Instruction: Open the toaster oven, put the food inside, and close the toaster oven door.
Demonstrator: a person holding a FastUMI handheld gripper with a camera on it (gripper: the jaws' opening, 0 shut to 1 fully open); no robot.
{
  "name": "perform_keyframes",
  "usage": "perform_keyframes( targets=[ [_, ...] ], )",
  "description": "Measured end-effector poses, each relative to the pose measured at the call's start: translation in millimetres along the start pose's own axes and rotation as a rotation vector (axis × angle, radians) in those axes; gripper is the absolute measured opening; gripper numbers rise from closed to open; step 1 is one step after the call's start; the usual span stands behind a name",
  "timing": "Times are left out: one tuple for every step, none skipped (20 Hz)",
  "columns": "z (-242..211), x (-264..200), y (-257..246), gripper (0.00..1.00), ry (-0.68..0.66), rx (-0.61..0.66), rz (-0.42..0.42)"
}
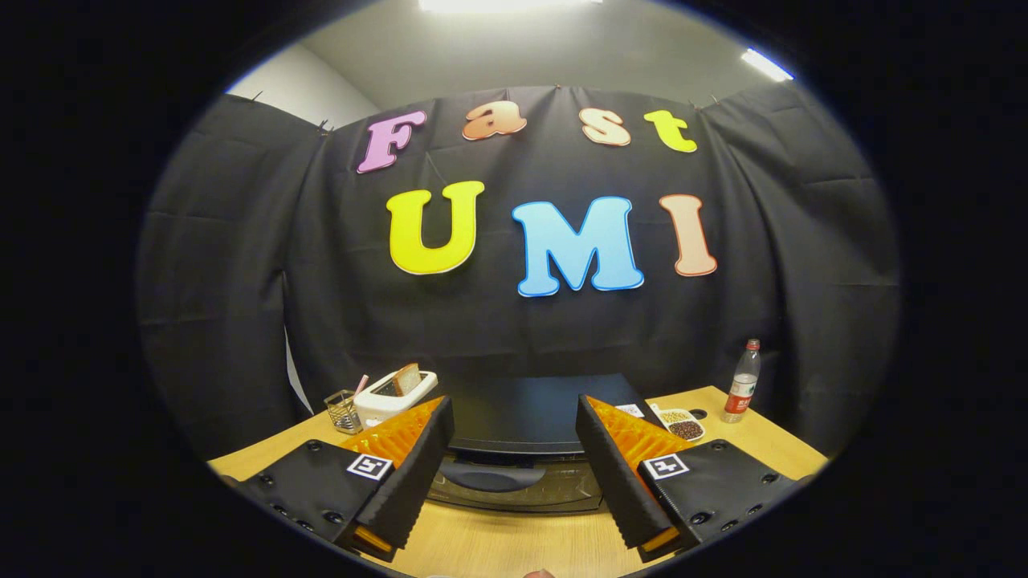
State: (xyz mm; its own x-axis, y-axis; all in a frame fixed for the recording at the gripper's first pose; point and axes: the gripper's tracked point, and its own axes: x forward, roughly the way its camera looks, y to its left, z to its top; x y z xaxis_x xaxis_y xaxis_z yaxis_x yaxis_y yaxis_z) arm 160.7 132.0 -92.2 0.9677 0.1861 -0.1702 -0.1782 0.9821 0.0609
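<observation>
A black toaster oven (pixel 526 417) stands on the wooden table (pixel 522 546) just ahead of my fingers, its glass door shut and its handle (pixel 490 475) showing between them. My gripper (pixel 514 453) is open, with nothing between its fingers, and hovers a little above and in front of the oven. The food is hard to pick out; a small dish of beans (pixel 683 425) lies to the right of the oven.
A white pop-up toaster with a slice of bread (pixel 397 393) and a wire holder (pixel 344 411) stand at the back left. A plastic bottle with a red cap (pixel 743 387) stands at the back right. The black cloth wall hangs right behind the table.
</observation>
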Motion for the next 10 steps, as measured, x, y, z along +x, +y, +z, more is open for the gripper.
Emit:
perform_keyframes(
  targets=[
    [-5.5, 5.6, 0.8, 0.97, 0.015, -0.003, 0.000],
    [-12.9, 11.0, 1.6, 0.97, 0.028, -0.006, -0.001],
    [-18.1, 15.8, 3.3, 0.98, 0.040, -0.008, 0.000],
    [-24.6, 21.2, 5.5, 0.97, 0.053, -0.009, 0.001],
    [-30.6, 26.1, 6.7, 0.98, 0.065, -0.011, 0.001],
    [-36.9, 29.8, 7.4, 0.98, 0.078, -0.014, -0.001],
    [-43.0, 34.0, 7.9, 0.97, 0.091, -0.017, -0.002],
    [-48.5, 37.7, 8.6, 0.97, 0.105, -0.020, -0.007],
    [-52.9, 39.8, 9.4, 0.98, 0.115, -0.021, -0.011],
    [-56.9, 41.9, 10.6, 0.98, 0.123, -0.022, -0.012]
  ],
)
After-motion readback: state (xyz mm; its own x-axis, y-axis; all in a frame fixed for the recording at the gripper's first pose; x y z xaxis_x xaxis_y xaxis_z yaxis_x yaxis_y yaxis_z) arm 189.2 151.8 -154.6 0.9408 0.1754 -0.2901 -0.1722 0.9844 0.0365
